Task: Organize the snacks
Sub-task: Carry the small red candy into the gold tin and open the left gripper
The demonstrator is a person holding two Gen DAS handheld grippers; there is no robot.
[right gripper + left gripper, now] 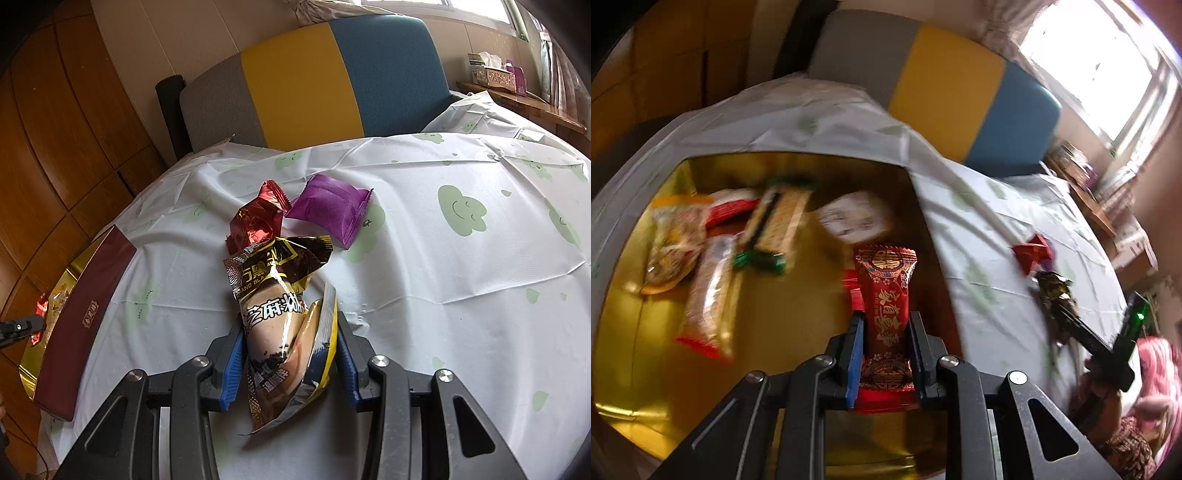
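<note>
Left gripper [884, 328]: clenched on red snack packet [886, 295], above gold-lined box [635, 332] at tablecloth's [461, 258] left edge. Right gripper [290, 354]: clenched on black sesame sachet [284, 317]. Beyond: red wrapper [256, 218], purple packet [332, 208].

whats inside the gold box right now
The gold box holds several packets: an orange-edged one, a long clear one, a green-ended bar and a white one. The red packet in the left gripper hides part of the floor.
</note>
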